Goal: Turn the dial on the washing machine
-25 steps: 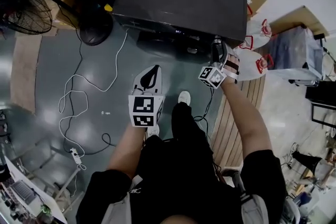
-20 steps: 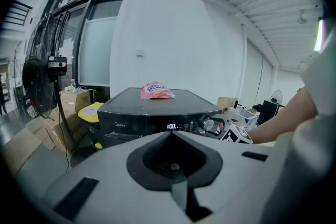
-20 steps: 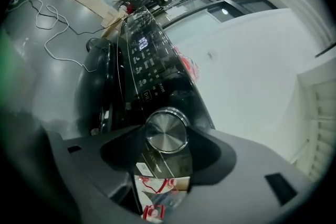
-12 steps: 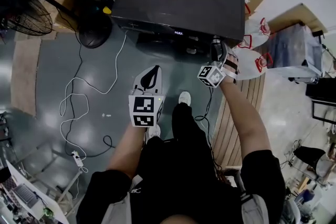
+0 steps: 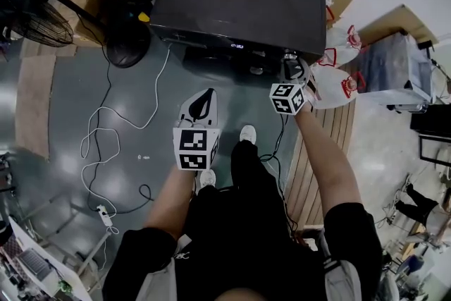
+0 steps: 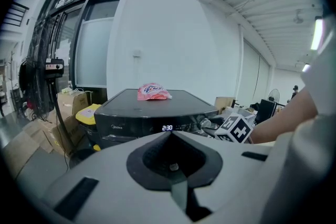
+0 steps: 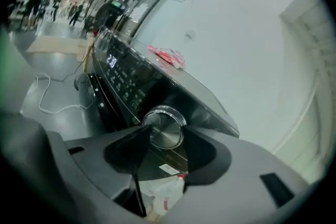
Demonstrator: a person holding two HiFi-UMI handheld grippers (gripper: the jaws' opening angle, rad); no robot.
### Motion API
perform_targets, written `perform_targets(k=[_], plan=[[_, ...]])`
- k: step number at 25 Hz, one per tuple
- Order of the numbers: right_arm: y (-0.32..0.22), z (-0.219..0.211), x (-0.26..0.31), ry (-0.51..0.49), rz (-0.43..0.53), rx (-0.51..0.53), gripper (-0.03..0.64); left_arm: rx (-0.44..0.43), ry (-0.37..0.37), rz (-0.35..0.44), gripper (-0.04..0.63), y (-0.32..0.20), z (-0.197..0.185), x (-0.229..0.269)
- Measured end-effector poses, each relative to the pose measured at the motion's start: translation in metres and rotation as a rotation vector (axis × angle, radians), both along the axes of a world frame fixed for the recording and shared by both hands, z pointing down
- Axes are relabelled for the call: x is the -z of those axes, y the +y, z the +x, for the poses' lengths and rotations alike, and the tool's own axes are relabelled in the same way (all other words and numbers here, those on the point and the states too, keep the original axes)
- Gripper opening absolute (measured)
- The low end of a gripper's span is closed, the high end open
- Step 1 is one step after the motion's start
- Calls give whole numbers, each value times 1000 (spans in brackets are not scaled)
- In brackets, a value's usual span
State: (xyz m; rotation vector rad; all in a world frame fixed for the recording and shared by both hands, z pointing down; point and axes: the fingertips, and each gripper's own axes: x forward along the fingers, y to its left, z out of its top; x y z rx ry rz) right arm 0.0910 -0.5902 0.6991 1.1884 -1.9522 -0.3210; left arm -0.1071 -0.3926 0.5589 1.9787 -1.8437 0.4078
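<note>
The person stands facing the black washing machine point(image 5: 239, 3), both forearms stretched forward. The right forearm point(image 5: 325, 151) reaches to the machine's front right corner and carries the right tongs point(image 5: 290, 68) up against the control panel. The left tongs point(image 5: 206, 92) hang lower and further back over the grey floor point(image 5: 63, 116), well apart from the machine, pointing at it.

From above, the right tongs cover the dial, so it cannot be made out there. The right gripper view shows it plainly. The dial point(image 7: 165, 126) is a round, brushed-silver knob with a bright rim that stands out from the dark panel at the right end of a row of small lit markings. The right tongs point(image 7: 164, 132) are closing on it, a dark pad against its rim on each side.

The left gripper view looks at the machine head-on. A lit display point(image 6: 167, 127) glows on the front panel, a pink pouch point(image 6: 153, 92) lies on the flat lid, and the right gripper's marker cube point(image 6: 234, 129) sits at the panel's right end. In that view the left tongs point(image 6: 171, 135) are drawn together with nothing between them.

A white cable point(image 5: 106, 130) loops across the floor to the left.
</note>
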Motion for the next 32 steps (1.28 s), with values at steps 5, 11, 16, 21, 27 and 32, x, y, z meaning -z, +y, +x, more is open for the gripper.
perform_targets(k=[5,11,16,21,27,32], plan=[[-1,1,3,-106,-48,-36,212,-6,-8,-4,9,0,1,2],[0,-1,3,-111,-47,-32,212,-10,-17,-1,9,-2,-4,4],[7,7,20,-215,-39,-93,101,-20,-19,17,9,-1,-2,12],[51,4,66,-352,-31,-127,0,-49,-29,69,9,5,2,39],[118,-10,143,-629,-5,-105,0,-93,-54,147,9,24,12,78],[182,-16,231,-764,129,-83,-2,-140,-54,220,9,57,23,118]])
